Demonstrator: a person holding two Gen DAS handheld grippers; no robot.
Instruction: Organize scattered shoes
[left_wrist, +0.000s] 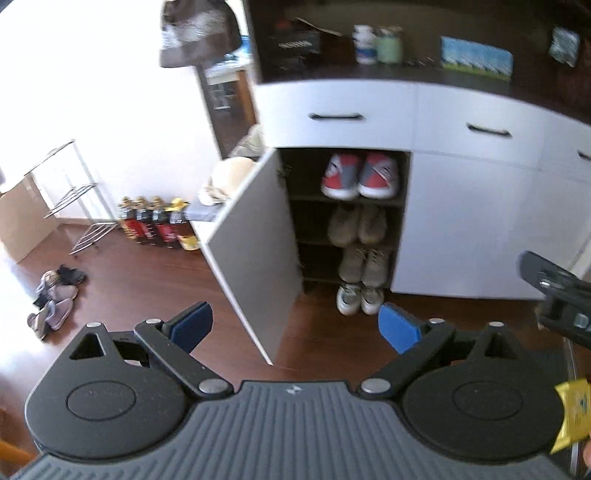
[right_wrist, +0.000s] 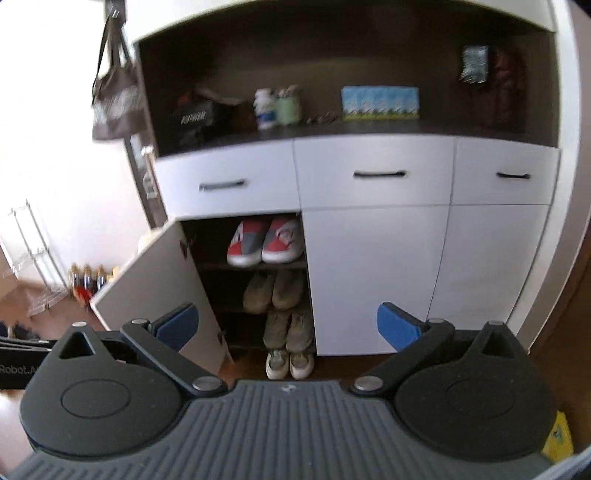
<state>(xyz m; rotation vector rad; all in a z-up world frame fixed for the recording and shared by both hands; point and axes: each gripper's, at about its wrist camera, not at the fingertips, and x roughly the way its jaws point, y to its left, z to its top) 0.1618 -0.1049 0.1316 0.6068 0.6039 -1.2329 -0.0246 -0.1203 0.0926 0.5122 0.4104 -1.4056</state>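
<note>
- Left tongs (left_wrist: 295, 326) spread wide, nothing between the pads, bottom centre of left wrist view.
- Right tongs (right_wrist: 288, 326) also spread wide, empty, bottom centre of right wrist view; aimed at the open cabinet.
- White cabinet (left_wrist: 461, 221) with left door (left_wrist: 251, 251) swung open, centre of frame.
- Inside, stacked top to bottom: red-grey pair (left_wrist: 358, 177) on top shelf, tan pair (left_wrist: 356, 225) below, grey-green pair (left_wrist: 364, 264) lower still, pale pair (left_wrist: 360, 297) at the very bottom, toes out at the cabinet edge. All four side by side, neat.
- Loose pile of slippers and dark shoes (left_wrist: 53, 299) on the wood floor (left_wrist: 147, 280), left edge of left wrist view, well apart from cabinet. Jumbled, overlapping, count unclear.
- Bottles (left_wrist: 159, 223) lined along the wall, wire rack (left_wrist: 74, 195) beside them, upper left.
- Progress guess: four pairs sitting tidy in cabinet; floor pile looks like what remains to sort. Free shelf space inside hard to tell.
</note>
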